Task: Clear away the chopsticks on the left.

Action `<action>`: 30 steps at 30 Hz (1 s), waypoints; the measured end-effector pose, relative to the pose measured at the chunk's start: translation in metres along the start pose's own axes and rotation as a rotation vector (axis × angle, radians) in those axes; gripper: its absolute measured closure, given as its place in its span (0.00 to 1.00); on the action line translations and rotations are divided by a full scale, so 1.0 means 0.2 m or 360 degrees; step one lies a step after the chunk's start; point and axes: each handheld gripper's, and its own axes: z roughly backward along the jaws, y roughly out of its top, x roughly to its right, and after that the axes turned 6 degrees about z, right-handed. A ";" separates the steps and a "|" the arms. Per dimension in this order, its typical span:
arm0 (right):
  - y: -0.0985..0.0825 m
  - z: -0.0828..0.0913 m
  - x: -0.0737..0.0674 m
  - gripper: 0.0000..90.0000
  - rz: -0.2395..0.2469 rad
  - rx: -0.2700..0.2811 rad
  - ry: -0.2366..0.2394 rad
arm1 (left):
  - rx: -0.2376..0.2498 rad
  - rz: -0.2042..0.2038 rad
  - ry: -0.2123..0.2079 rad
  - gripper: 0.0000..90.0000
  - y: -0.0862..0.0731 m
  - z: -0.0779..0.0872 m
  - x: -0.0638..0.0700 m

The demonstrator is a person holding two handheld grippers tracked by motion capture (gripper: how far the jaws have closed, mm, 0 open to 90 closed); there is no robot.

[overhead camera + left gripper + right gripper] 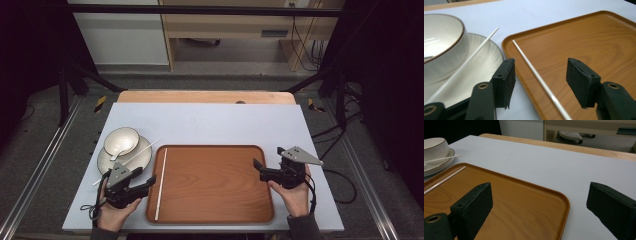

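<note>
The left gripper [131, 186] hangs low over the near left corner of the wooden tray [215, 185], its fingers [504, 80] spread wide with nothing between them. A white chopstick [537, 79] lies along the tray's left edge, passing between those fingers and below them, which suggests they are lined up to close on it. Its twin chopstick [465, 65] rests slanted across the plate [489, 66], against the bowl [442, 48], just outside the left finger. The right gripper [267, 170] waits over the tray's right rim, fingers [471, 207] also wide and empty, one over the tray, the other over the grey bench [579, 175], likely just standing by.
</note>
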 end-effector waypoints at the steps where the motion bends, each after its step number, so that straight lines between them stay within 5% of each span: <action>1: 0.00 0.00 0.00 0.08 0.0000 0.0000 0.0000 | -0.0002 -0.0007 0.0001 0.42 -0.01 0.01 -0.02; 8: -0.01 -0.02 -0.01 0.08 0.0016 -0.0023 0.0004 | -0.0031 -0.0079 -0.0034 0.35 -0.07 0.05 -0.12; 20: -0.01 -0.03 -0.02 0.08 0.0023 -0.0033 0.0014 | -0.0159 -0.0070 0.0105 0.39 -0.06 0.06 -0.34; 30: -0.01 -0.04 -0.02 0.08 0.0034 -0.0042 0.0014 | -0.0215 -0.0118 0.0215 0.49 -0.04 0.03 -0.44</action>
